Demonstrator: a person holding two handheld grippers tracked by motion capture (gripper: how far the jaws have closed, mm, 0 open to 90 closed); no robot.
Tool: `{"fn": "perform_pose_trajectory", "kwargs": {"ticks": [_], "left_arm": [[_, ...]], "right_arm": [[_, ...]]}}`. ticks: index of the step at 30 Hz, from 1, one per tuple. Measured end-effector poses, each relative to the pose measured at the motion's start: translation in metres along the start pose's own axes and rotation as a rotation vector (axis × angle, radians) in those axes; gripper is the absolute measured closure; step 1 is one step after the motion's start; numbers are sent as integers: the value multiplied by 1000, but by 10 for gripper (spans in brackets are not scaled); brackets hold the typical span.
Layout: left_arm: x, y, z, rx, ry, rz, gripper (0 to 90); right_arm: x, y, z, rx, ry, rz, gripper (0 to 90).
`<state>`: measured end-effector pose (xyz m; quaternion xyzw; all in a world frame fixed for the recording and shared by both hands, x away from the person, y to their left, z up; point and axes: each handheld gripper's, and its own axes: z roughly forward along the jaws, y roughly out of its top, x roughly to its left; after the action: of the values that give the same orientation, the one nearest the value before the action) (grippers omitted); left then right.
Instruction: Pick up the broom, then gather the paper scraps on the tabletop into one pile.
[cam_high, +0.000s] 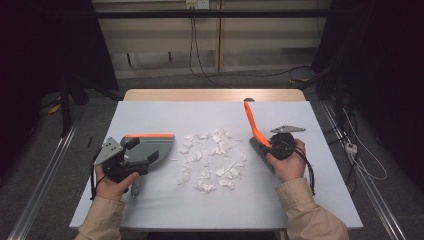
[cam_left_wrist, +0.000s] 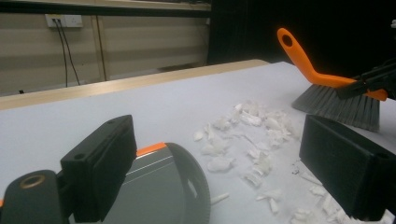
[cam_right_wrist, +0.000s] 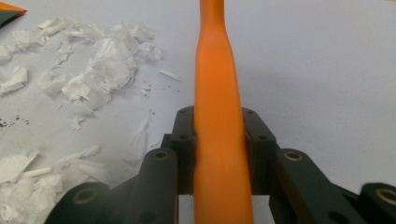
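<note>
Right tool (cam_right_wrist: 219, 140): brush (cam_high: 254, 127) handle up-and-away

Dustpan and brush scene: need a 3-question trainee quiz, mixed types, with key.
1. What is the right gripper shut on?
A) the brush
B) the dustpan
C) the paper scraps
2. True or false: the paper scraps lie inside the dustpan.
3. What colour is the brush's handle?

Key:
1. A.
2. False. They lie on the table, between dustpan and brush.
3. Orange.
</note>
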<state>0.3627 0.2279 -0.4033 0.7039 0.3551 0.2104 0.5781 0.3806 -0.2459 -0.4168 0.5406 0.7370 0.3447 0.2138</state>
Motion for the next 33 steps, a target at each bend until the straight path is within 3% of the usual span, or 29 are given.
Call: {"fn": "perform_pose_trajectory", "kwargs": {"ticks": [6, 8, 15, 21, 26, 33], "left_arm": [[2, 0, -1, -13, -8, -12, 67], [1, -1, -1, -8, -16, -14, 58], [4, -3, -4, -12, -12, -24, 48], [5, -4, -5, -11, -20, -20, 34], [5, -7, -5, -6, -21, -24, 27], [8, -9, -9, -8, -22, -27, 26]], "right_arm": [[3, -4, 1, -41, -8, 3, 715], [4, -2, 0, -43, -13, -11, 715], [-1, 13, 7, -112, 9, 8, 715], [3, 25, 17, -134, -13, -46, 716], [-1, 36, 25, -157, 11, -40, 716], [-2, 49, 40, -171, 37, -78, 715]]}}
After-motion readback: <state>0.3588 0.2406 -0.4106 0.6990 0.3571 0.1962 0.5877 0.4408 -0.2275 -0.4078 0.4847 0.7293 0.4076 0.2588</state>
